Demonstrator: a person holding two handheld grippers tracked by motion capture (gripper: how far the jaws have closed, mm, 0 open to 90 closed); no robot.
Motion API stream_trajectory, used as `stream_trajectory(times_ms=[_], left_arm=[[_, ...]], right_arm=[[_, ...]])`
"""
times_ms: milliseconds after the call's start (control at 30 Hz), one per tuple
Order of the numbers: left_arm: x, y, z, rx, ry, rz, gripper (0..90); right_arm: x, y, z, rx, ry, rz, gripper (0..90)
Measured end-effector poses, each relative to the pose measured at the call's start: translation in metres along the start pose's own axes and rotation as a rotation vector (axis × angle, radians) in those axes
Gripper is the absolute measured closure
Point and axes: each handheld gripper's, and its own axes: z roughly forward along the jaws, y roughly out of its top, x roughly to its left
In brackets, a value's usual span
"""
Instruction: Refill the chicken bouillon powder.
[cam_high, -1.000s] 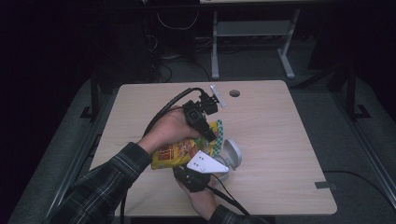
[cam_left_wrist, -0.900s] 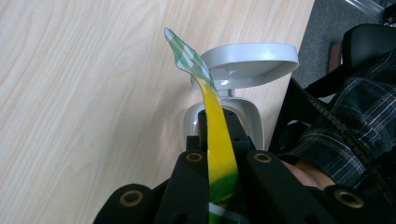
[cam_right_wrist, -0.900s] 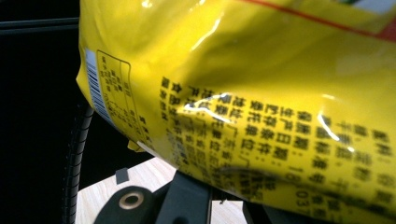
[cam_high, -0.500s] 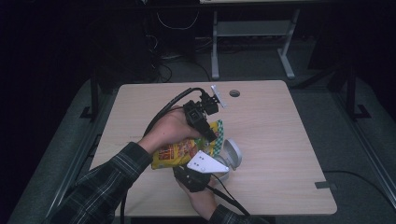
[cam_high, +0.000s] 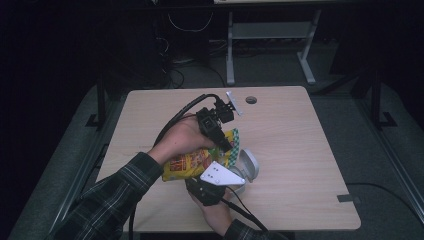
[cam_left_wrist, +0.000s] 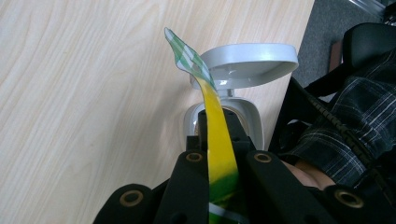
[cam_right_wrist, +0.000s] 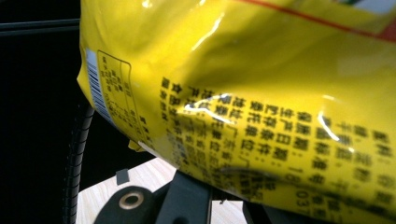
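while pinched by both grippers, yellow bag (cam_high: 192, 162) above table (cam_high: 300, 150) centre, open room rightward

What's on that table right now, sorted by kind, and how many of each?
Yellow snack bag: 1
Grey lidded container, lid up: 1
Hand-held tongs, left tongs and right tongs, both shut on the bag: 2
Total: 4

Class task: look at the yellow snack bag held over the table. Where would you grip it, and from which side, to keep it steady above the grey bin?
Grip the bag by its flat sealed end edge, coming in along the seam. That strip is thin and stiff enough for jaws to pinch, as the left tool does. The puffed middle would probably slip or crush. The right tool steadies the bag from the near side, by the bin.
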Motion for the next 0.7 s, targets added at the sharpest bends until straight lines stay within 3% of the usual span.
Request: stream_trajectory(times_ms=[700], left_arm=[[-0.0001,0.0002,0.0002,0.0,-0.001,0.004,90.0]], right_arm=[[0.0001,0.0,-0.0001,-0.001,0.0,0.0,89.8]])
